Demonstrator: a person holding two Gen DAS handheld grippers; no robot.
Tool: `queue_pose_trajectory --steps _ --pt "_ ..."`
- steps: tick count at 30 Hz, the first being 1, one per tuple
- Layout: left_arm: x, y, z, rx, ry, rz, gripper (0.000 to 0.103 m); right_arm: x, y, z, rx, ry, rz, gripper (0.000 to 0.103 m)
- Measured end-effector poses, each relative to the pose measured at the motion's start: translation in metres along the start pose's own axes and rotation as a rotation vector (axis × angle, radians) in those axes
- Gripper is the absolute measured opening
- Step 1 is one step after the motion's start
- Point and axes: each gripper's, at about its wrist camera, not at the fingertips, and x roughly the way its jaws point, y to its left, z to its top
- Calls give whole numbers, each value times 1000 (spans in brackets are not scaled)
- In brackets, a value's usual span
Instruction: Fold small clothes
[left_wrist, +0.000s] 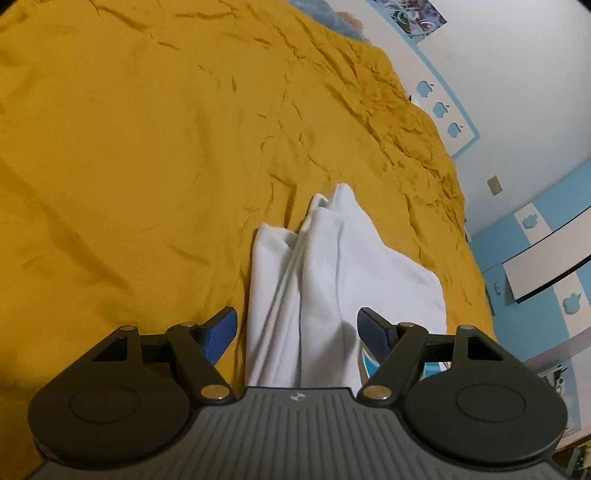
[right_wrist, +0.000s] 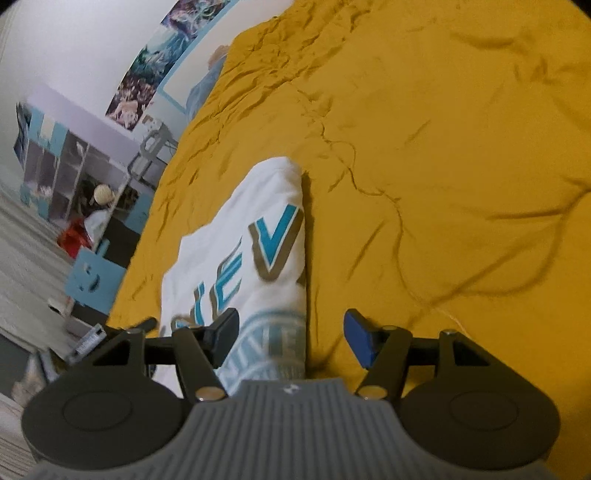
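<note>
White shirt (left_wrist: 332, 277) lies folded on a mustard bedspread (left_wrist: 129, 166).
Left gripper (left_wrist: 297, 326) and right gripper (right_wrist: 290, 338) both gape over it, gripping nothing.

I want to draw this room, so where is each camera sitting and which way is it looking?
Left wrist view: sits on the left gripper, looking down along its open fingers at the plain side of the folded white shirt on the yellow bedspread; no hand shows.
Right wrist view: sits on the right gripper, looking down along its open fingers at the shirt's blue lettering, with shelves off to the left; no hand shows.
Both share the shirt, the bedspread and the wall with posters.
</note>
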Motion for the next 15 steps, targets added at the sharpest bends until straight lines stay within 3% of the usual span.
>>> queue_pose_trajectory --steps 4,11,13,15 --pt "17 9 12 -1 -3 -46 84 30 -14 17 63 -2 43 58" --pt "34 9 17 31 -21 -81 52 79 -22 43 122 -7 110 51" --pt "39 9 17 32 -18 -88 40 91 -24 48 148 -11 134 42" --pt "39 9 17 34 -22 -92 36 100 -26 51 176 -16 150 31"
